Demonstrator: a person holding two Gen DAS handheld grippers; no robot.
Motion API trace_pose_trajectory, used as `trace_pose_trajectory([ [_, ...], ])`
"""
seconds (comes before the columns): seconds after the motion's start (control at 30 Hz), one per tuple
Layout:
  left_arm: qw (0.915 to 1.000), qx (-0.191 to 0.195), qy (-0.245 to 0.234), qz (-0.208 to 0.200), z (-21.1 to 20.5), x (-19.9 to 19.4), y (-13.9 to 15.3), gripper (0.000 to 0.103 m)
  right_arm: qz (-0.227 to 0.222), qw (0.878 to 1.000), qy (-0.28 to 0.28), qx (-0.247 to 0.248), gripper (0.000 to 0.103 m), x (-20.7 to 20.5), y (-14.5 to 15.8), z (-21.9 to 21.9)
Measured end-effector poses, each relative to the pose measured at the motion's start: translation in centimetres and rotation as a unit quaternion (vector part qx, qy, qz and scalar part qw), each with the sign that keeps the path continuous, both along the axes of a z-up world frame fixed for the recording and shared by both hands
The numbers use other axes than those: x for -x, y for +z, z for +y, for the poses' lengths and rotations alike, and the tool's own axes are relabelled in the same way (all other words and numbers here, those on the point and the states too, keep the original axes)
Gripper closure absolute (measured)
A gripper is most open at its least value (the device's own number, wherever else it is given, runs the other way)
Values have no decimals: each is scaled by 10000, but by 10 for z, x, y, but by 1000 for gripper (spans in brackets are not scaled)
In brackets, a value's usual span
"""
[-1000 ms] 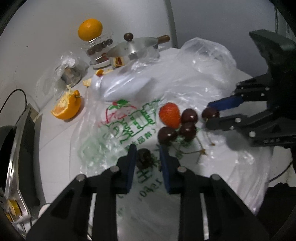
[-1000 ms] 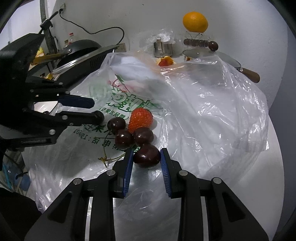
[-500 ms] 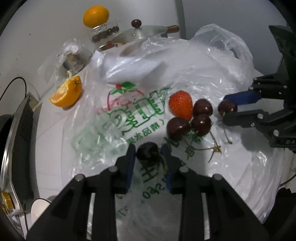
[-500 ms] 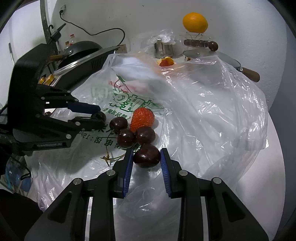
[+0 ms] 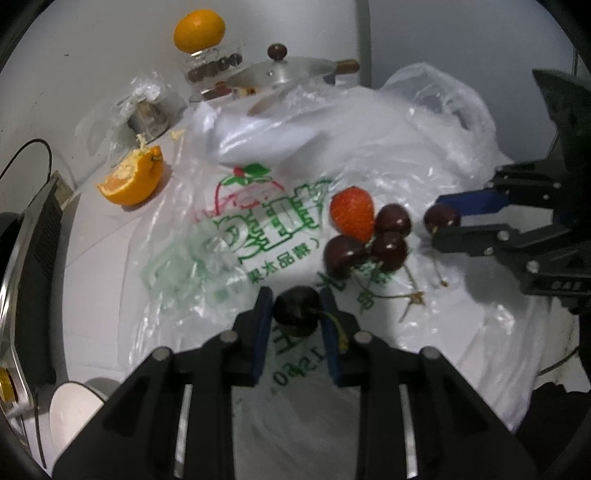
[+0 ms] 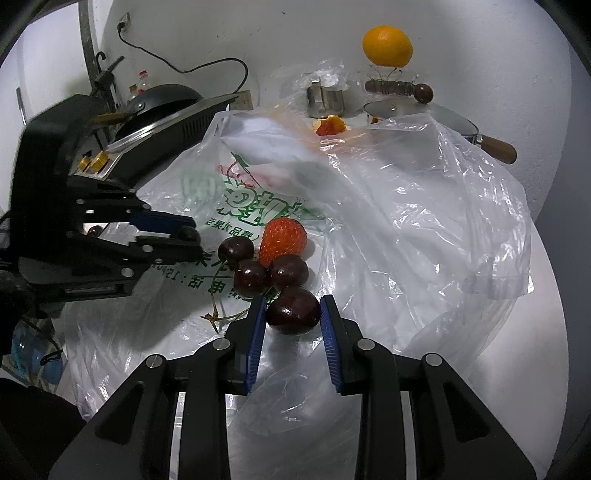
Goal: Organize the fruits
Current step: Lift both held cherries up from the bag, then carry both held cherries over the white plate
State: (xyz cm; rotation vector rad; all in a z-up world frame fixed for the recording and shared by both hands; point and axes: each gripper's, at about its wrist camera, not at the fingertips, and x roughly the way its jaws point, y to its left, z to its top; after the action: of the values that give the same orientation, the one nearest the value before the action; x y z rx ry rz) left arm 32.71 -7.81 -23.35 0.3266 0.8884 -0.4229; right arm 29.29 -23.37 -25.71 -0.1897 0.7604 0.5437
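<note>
A red strawberry (image 5: 351,212) and three dark cherries (image 5: 388,249) lie together on a printed plastic bag (image 5: 258,229). My left gripper (image 5: 296,308) is shut on a dark cherry (image 5: 296,311) with a stem, just above the bag. It also shows in the right wrist view (image 6: 186,238). My right gripper (image 6: 293,308) is shut on another dark cherry (image 6: 293,311) beside the pile. It shows in the left wrist view (image 5: 441,223) holding its cherry (image 5: 440,218) right of the pile.
A cut orange half (image 5: 131,181) lies left of the bag. A whole orange (image 5: 199,29) sits on a glass at the back, next to a steel pot lid (image 5: 288,68). A stove with a black pan (image 6: 159,107) stands at the left. A white cup (image 5: 74,410) is near the left gripper.
The left gripper has risen and pulled back a little with its cherry, so the pile sits lower in its view. The right gripper has stayed shut on its cherry, almost still.
</note>
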Motion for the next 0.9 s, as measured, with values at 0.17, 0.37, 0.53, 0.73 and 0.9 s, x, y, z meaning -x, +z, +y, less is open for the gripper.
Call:
trace_pose_trajectory([
  [0.17, 9997, 190, -39, -112, -1, 15, 13, 77, -124, 9999, -9, -2, 71, 8, 9, 4],
  [0.37, 9984, 459, -28, -330, -1, 32, 33, 77, -296, 9996, -12, 25, 71, 19, 23, 10],
  [0.53, 9965, 712, 100, -425, 3, 44, 42, 77, -431, 9990, -2, 78, 71, 27, 34, 14],
  [0.73, 9937, 929, 258, -575, 15, 61, 54, 77, -612, 9980, 54, 127, 71, 39, 48, 24],
  [0.9, 9919, 970, 371, -737, 26, 78, 63, 77, -736, 9971, 117, 142, 71, 49, 57, 33],
])
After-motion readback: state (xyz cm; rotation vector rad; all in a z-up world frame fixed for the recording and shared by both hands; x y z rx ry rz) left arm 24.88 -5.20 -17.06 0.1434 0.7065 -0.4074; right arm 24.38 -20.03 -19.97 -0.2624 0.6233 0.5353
